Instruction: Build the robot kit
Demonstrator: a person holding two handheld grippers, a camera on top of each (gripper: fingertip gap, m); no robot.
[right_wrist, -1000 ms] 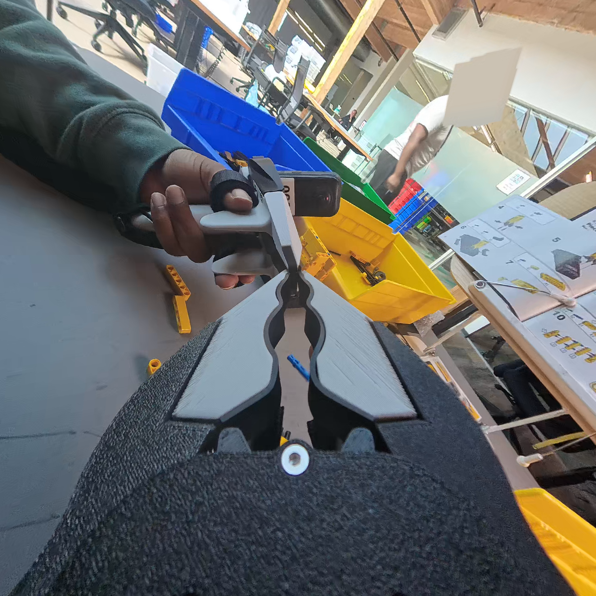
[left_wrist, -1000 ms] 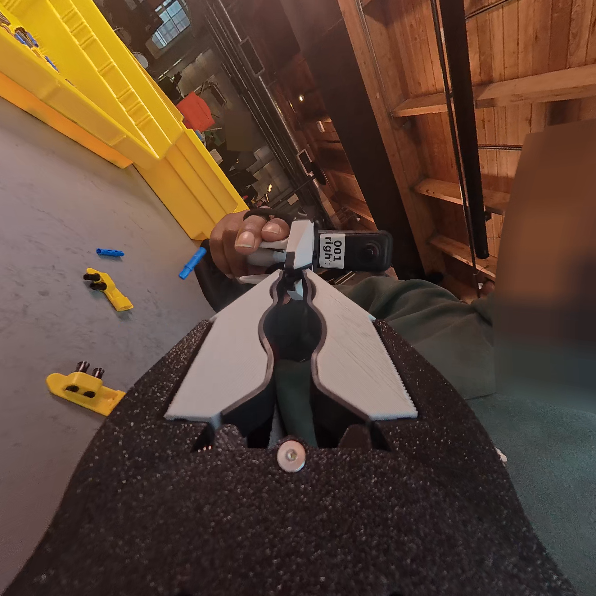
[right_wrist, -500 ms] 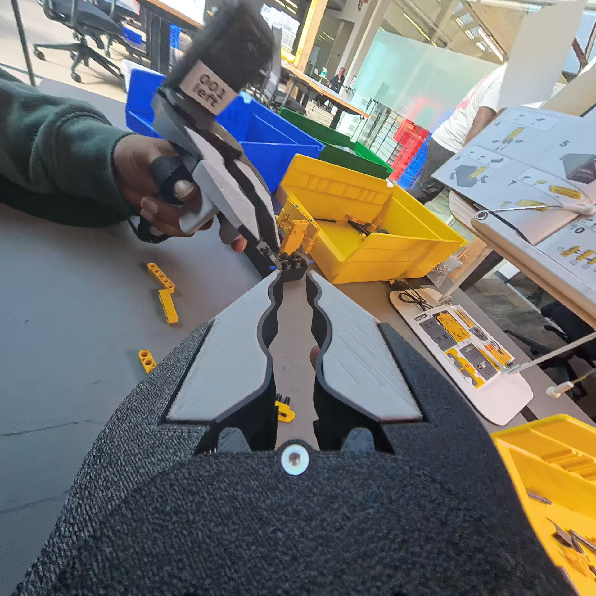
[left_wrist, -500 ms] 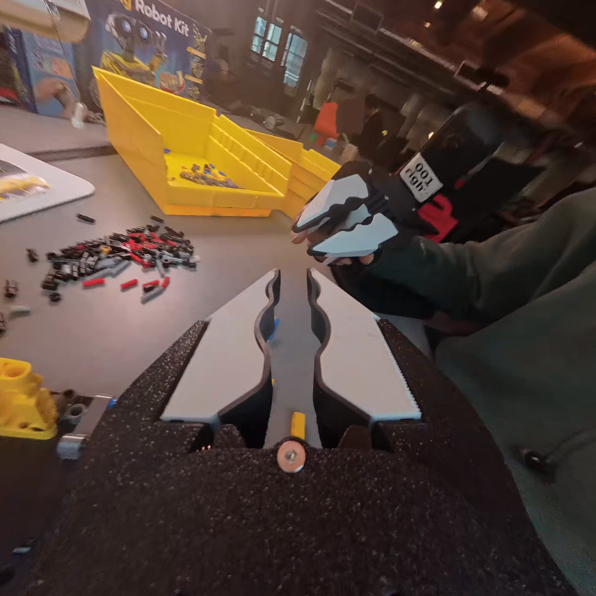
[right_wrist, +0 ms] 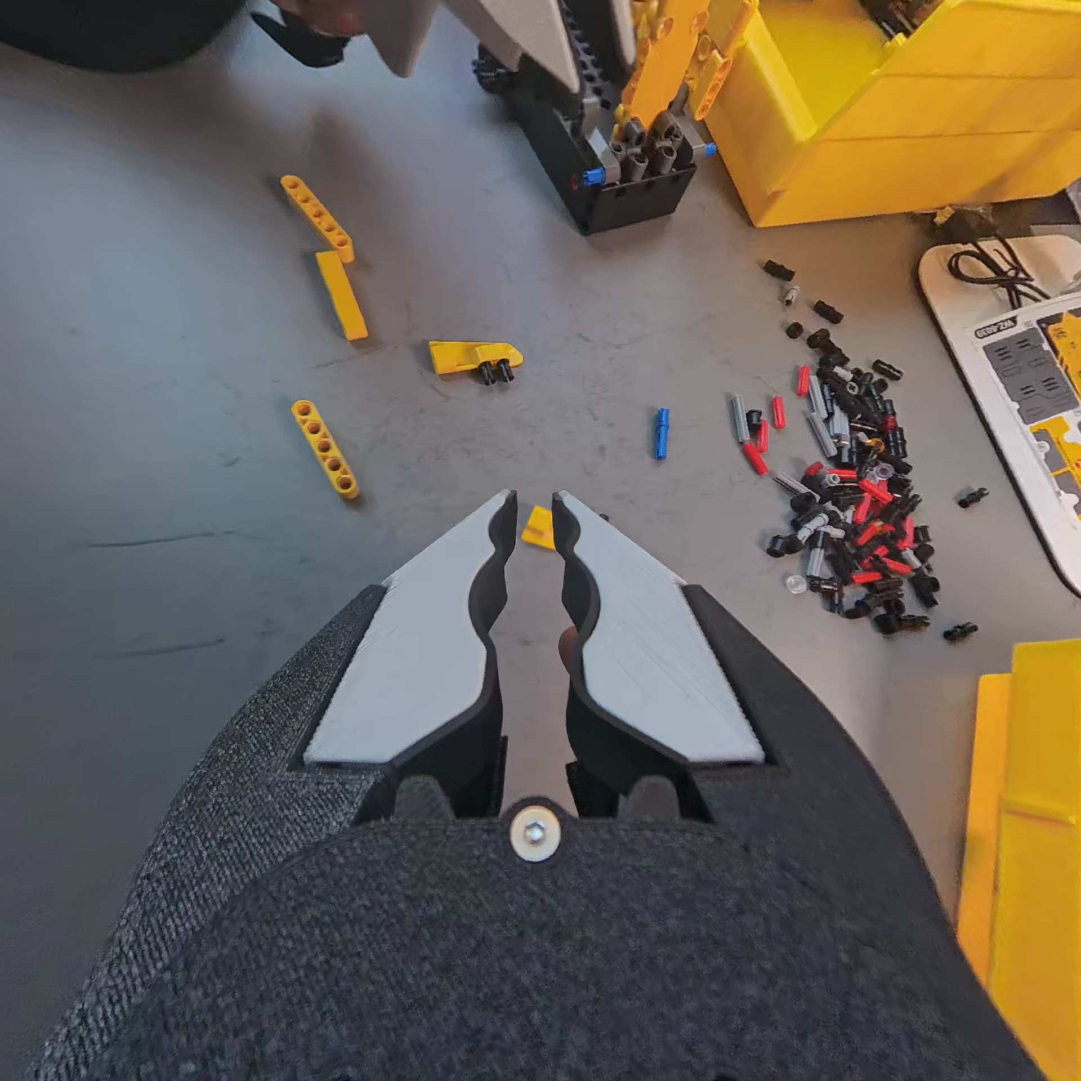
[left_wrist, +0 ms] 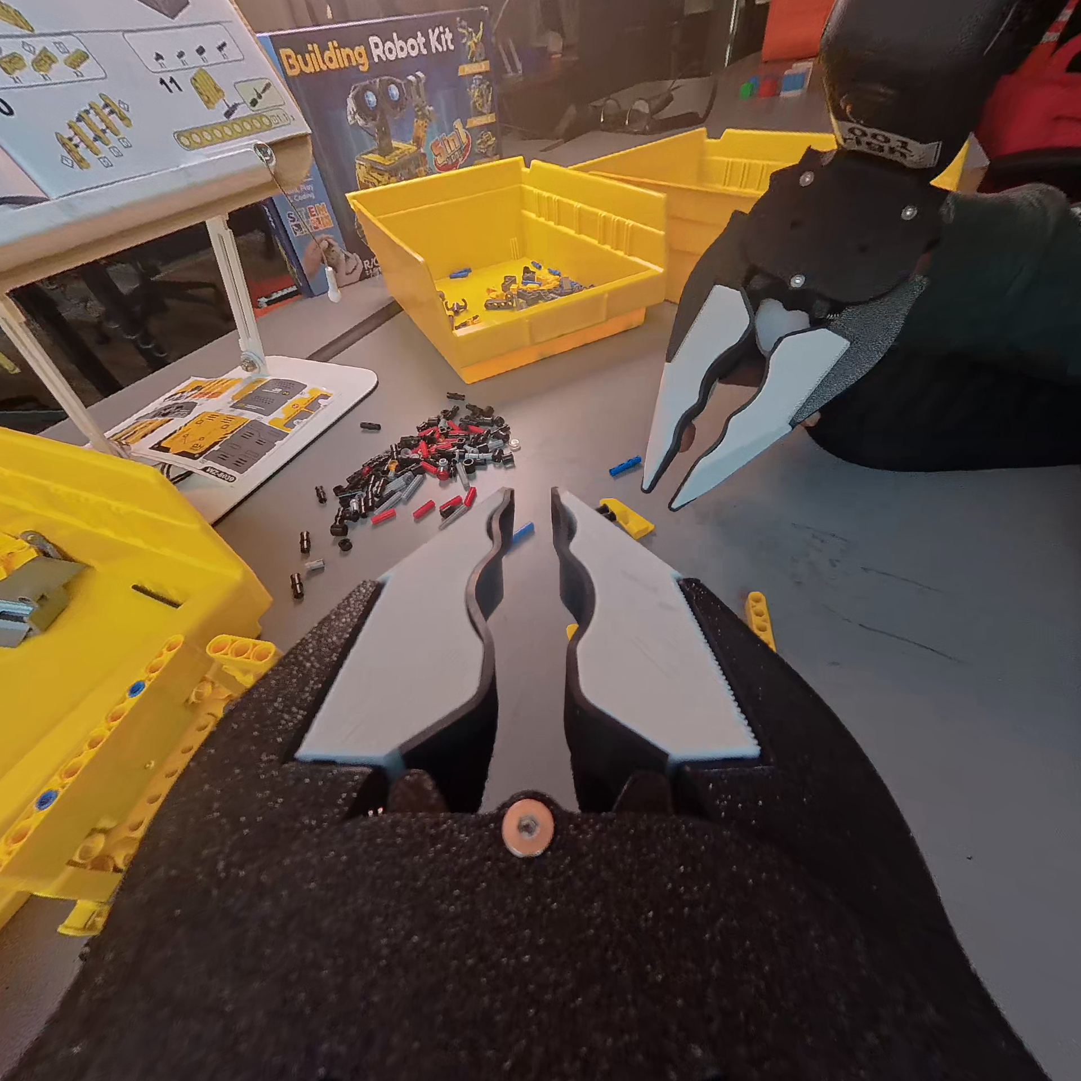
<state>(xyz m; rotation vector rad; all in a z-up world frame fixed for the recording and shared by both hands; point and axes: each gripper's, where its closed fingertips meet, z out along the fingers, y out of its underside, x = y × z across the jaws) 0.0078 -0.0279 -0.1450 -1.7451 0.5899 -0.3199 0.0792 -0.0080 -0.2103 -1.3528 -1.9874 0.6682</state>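
Left claw (left_wrist: 532, 497): its jaws stand a narrow gap apart and hold nothing, hovering over the grey counter (left_wrist: 877, 643). Seen between its tips lies a small blue pin (left_wrist: 522, 533); just right of the tips is a yellow piece with black pegs (left_wrist: 629, 517). Beyond, a heap of black, red and grey pins (left_wrist: 436, 462) lies to the far left of the tips.

Right claw (right_wrist: 534, 502): also parted narrowly and empty, pointing down at the counter. A small yellow piece (right_wrist: 539, 528) shows in the gap just behind its tips; whether it touches them cannot be told. In the left wrist view this claw (left_wrist: 664, 497) hangs tips-down, near another blue pin (left_wrist: 624, 466).

Only the left wrist view shows the open yellow bin (left_wrist: 585, 327) holding mixed parts, the kit box (left_wrist: 386, 117) behind it, and the instruction sheets on a stand (left_wrist: 134, 93). Only the right wrist view shows three yellow beams with holes (right_wrist: 324, 457) at left, a yellow wedge with two black pegs (right_wrist: 474, 357), and a black and yellow built model (right_wrist: 632, 169) at the far side.
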